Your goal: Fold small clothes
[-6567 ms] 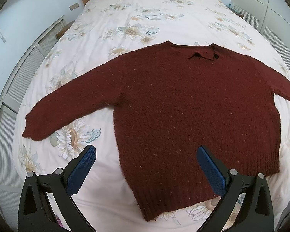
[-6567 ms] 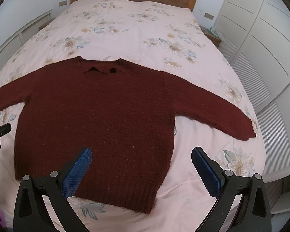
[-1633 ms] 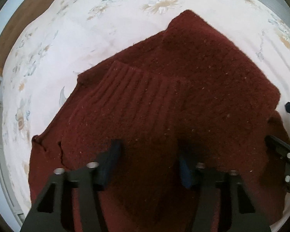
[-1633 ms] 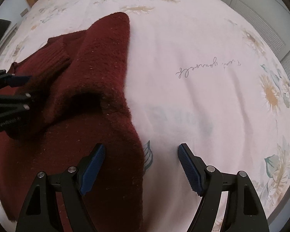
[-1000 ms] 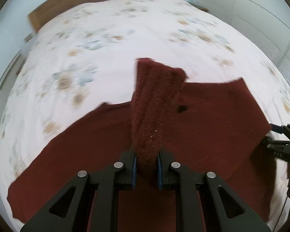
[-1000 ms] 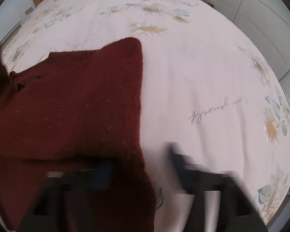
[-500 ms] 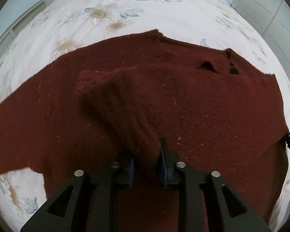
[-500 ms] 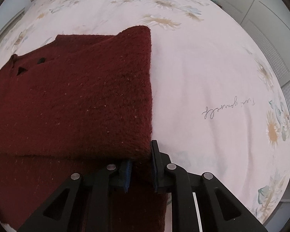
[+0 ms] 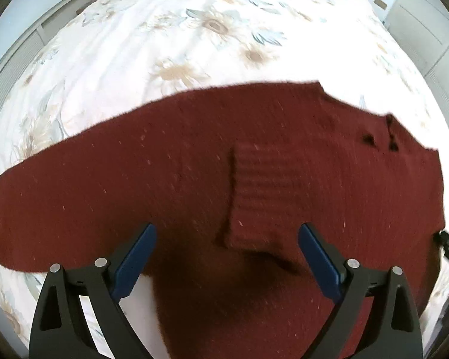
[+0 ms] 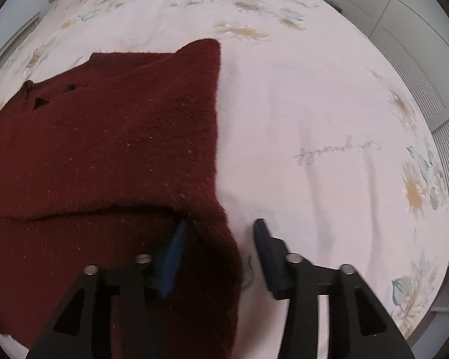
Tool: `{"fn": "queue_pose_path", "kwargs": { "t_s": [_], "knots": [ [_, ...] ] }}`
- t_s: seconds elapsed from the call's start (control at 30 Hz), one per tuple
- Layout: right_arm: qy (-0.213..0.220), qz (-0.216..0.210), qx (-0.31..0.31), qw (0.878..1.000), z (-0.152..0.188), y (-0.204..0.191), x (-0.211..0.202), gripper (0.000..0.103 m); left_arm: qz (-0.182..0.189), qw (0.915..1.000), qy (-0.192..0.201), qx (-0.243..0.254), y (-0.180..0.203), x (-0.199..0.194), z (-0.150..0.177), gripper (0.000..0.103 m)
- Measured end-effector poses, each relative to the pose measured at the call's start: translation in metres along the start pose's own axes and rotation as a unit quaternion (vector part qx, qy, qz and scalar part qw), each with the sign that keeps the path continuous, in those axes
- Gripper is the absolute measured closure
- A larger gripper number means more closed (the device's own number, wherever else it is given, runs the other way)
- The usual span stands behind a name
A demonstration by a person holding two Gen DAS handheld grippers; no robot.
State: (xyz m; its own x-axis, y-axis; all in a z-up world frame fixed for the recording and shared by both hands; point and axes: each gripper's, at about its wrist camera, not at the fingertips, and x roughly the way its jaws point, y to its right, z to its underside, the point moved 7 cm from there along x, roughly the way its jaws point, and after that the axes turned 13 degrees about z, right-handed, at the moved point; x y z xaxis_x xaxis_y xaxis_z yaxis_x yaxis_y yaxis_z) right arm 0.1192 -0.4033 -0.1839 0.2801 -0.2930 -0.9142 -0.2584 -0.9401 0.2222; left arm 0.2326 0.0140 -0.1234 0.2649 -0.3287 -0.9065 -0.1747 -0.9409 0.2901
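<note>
In the left wrist view the dark red knit sweater [image 9: 194, 185] lies across the floral bedspread [image 9: 170, 39], 1 sleeve stretched out flat toward the left and the other laid back over the chest so that its ribbed cuff [image 9: 266, 191] rests on top of the body. The left gripper [image 9: 226, 254] hovers just above the cloth with its jaws wide apart and nothing between them. The knit looks thick and loose, so it should be soft, limp and fairly weighty for its kind; it will drape and sag from any single pinch and cling to itself rather than slide. In the right wrist view the sweater [image 10: 104, 149] fills the left half, its folded right edge running straight down toward the camera, with bare bedspread [image 10: 329, 104] beside it. The right gripper [image 10: 221, 239] has its jaws partly apart, straddling the thick edge of the fold near the hem without clamping it. The best holds are probably the ribbed hem corners or the outstretched sleeve's cuff, where the denser ribbing gives the pads a firm bite.
</note>
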Motion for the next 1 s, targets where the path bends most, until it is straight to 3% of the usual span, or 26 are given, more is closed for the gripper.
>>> {"fn": "queue_pose_path", "kwargs": {
  "t_s": [0.23, 0.33, 0.4, 0.57, 0.6, 0.77, 0.87, 0.97, 1.0],
  "knots": [
    [-0.01, 0.0, 0.009, 1.0, 0.014, 0.014, -0.006, 0.045, 0.029, 0.9984, -0.048, -0.009, 0.006, 0.034, -0.015, 0.01],
    [-0.014, 0.002, 0.014, 1.0, 0.018, 0.022, -0.007, 0.045, 0.024, 0.9967, -0.077, -0.012, 0.01, 0.056, -0.014, 0.01],
    [-0.012, 0.0, 0.019, 1.0, 0.019, 0.027, -0.009, 0.045, 0.007, 0.9966, -0.081, 0.013, 0.019, 0.062, -0.012, 0.014],
    [-0.006, -0.008, 0.038, 0.999, 0.012, 0.04, -0.015, 0.042, -0.011, 0.9946, -0.065, 0.079, 0.05, 0.058, -0.013, 0.071],
    [-0.007, -0.016, 0.045, 0.999, 0.008, 0.042, -0.014, 0.041, -0.014, 0.9941, -0.058, 0.091, 0.056, 0.056, -0.015, 0.088],
    [-0.002, -0.055, 0.081, 0.995, -0.026, 0.039, -0.008, 0.04, -0.025, 0.9938, -0.015, 0.107, 0.08, 0.034, -0.021, 0.091],
    [0.0, -0.079, 0.087, 0.993, -0.049, 0.026, -0.002, 0.039, -0.013, 0.9951, 0.003, 0.098, 0.084, 0.018, -0.021, 0.091],
    [-0.008, -0.084, 0.067, 0.994, -0.067, 0.004, 0.012, 0.039, -0.023, 0.9952, 0.011, 0.095, 0.075, 0.01, -0.021, 0.091],
    [-0.011, -0.088, 0.063, 0.994, -0.069, -0.001, 0.015, 0.039, -0.024, 0.9954, 0.012, 0.092, 0.061, 0.004, -0.007, 0.091]
  ]
}}
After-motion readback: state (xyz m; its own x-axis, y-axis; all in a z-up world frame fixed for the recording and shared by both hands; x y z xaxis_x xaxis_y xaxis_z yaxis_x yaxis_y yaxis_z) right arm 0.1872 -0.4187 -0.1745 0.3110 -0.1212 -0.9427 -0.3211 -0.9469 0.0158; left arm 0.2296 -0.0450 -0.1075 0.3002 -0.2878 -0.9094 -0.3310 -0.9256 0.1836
